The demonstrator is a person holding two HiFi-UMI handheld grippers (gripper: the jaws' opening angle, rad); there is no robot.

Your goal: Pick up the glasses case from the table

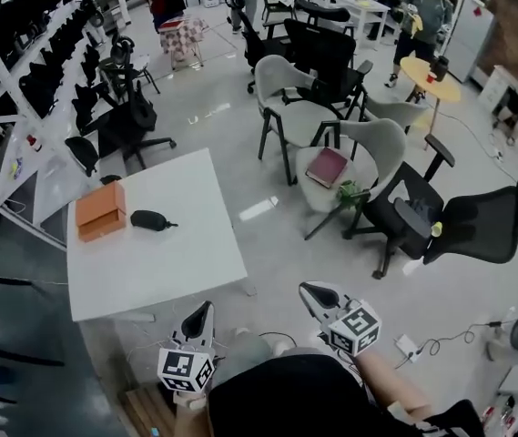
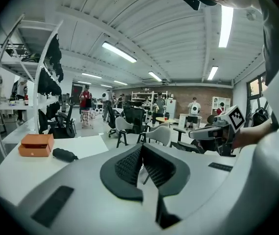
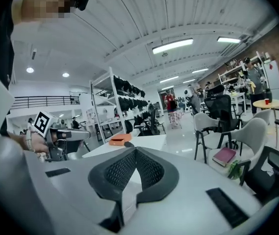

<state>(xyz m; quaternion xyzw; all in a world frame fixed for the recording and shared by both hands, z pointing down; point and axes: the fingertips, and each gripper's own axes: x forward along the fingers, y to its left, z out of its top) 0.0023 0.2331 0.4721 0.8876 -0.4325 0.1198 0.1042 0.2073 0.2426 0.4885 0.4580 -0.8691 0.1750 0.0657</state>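
Closest in the head view: left gripper [image 1: 202, 309] and right gripper [image 1: 311, 291], side by side in front of a dark shirt, both off the table and tipped a little down. Farther up, white table [image 1: 167, 262] with the glasses case [image 1: 150, 219] on it. Lies flat near the far left side, just beside an orange box [image 1: 101, 210], well apart from both grippers. Off to the right, grey chair [image 1: 381, 144] with a red book [image 1: 327, 167] on its seat.

Closest in the left gripper view: left gripper [image 2: 141, 148] clenched, dark pads pressed tip to tip, nothing between them. Past it on the left, glasses case [image 2: 64, 154] dark and long on the white table, next to the orange box [image 2: 36, 144]. On the right, right gripper [image 2: 192, 132] held in a hand, up in the air, with its marker cube on top.

Closest in the right gripper view: right gripper [image 3: 134, 151] clenched too, pads tip to tip, holding nothing. On the left, left gripper [image 3: 86, 133] in a hand. Straight ahead, far end of the white table with the orange box [image 3: 119, 139]; glasses case too small to make out here. On the right, red book [image 3: 223, 156] on the grey chair.
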